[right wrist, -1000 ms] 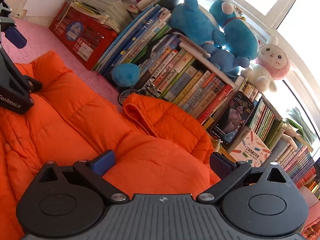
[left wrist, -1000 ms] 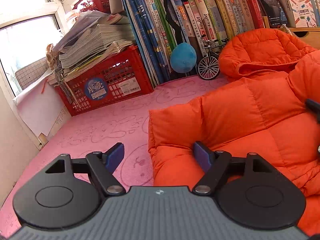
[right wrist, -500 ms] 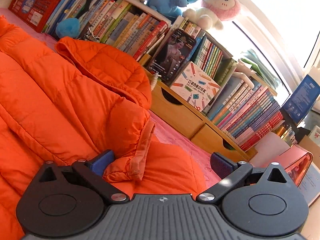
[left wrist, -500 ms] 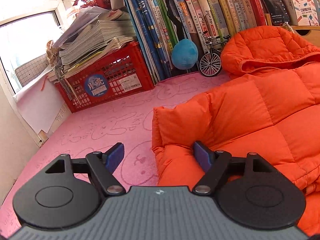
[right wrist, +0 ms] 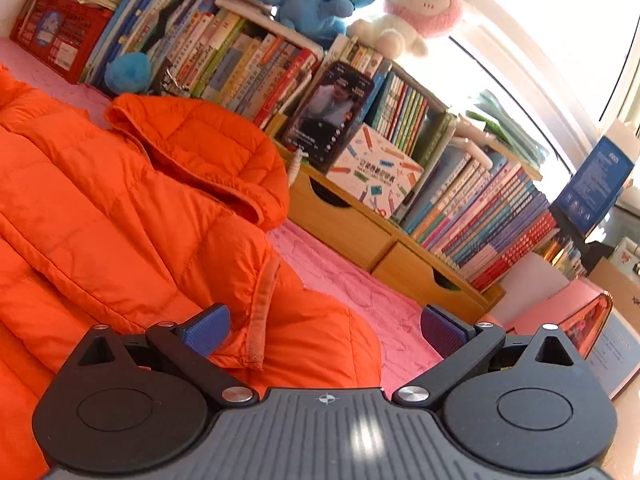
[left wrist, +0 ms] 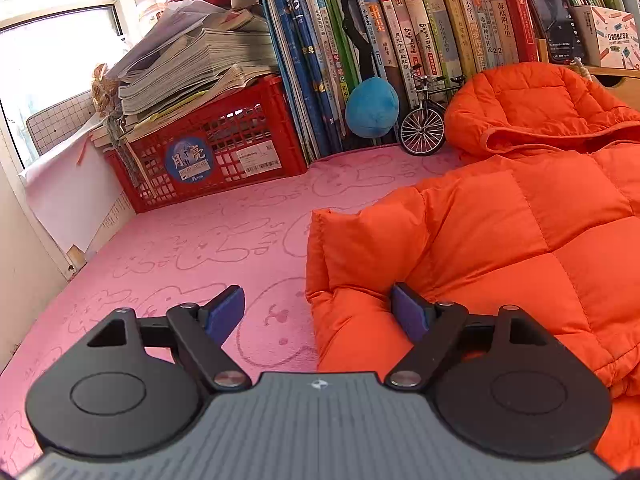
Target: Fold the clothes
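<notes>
An orange puffer jacket with a hood lies on a pink blanket. My left gripper is open at the jacket's left folded edge; its right pad rests against the fabric and its left pad is over the blanket. In the right wrist view the jacket fills the left side, with a sleeve cuff folded over. My right gripper is open and straddles the cuff and the sleeve end below it.
A red crate under stacked papers, upright books, a blue plush ball and a toy bicycle line the back. A wooden drawer unit with books and plush toys stands to the right.
My right gripper has swung right along the jacket, from its middle to the sleeve cuff at the right edge. My left gripper has stayed open at the left edge, shifting only slightly.
</notes>
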